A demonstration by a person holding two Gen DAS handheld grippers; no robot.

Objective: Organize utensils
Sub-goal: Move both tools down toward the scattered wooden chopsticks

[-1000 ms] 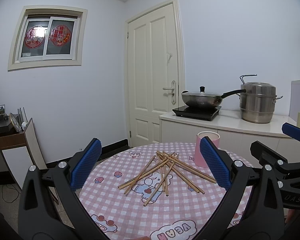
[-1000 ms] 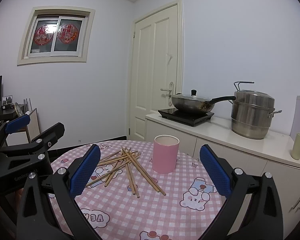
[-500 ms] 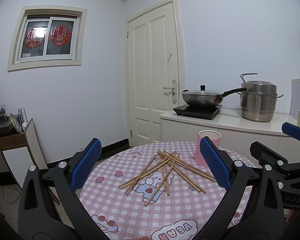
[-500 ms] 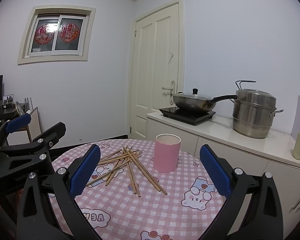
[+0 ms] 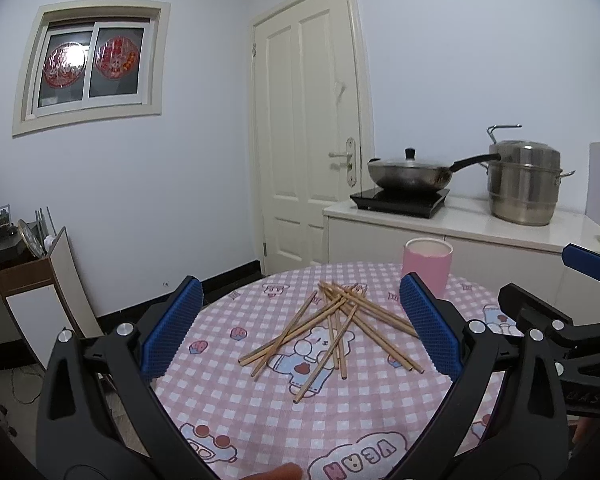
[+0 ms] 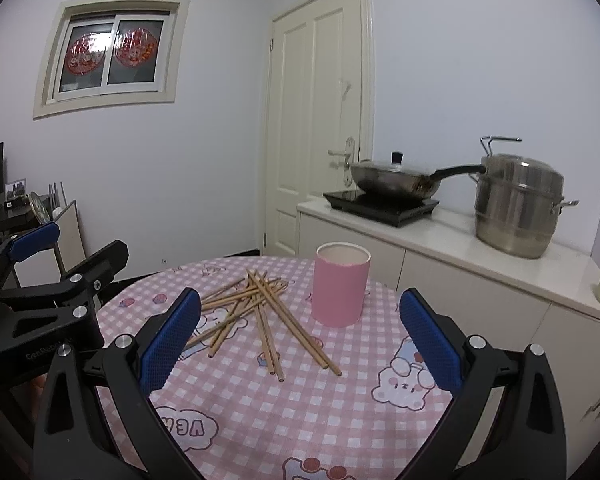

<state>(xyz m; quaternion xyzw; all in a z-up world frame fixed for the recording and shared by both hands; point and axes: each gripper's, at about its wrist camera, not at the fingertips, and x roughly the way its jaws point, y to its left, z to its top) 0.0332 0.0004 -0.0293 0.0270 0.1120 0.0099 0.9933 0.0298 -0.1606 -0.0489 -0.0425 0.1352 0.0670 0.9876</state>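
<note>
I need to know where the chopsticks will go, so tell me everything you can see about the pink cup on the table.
The pink cup is a plain, straight-walled cylinder with a matte look, a paler rim and a pale inside. It stands upright with its mouth open; nothing shows above the rim, and its bottom is hidden. It sits on the pink checked tablecloth, toward the counter side, just right of the chopsticks as the right wrist camera sees it. It appears slightly apart from them. Neither gripper touches it.

Scattered chopsticks (image 5: 332, 330) beside pink cup (image 5: 427, 266)
</note>
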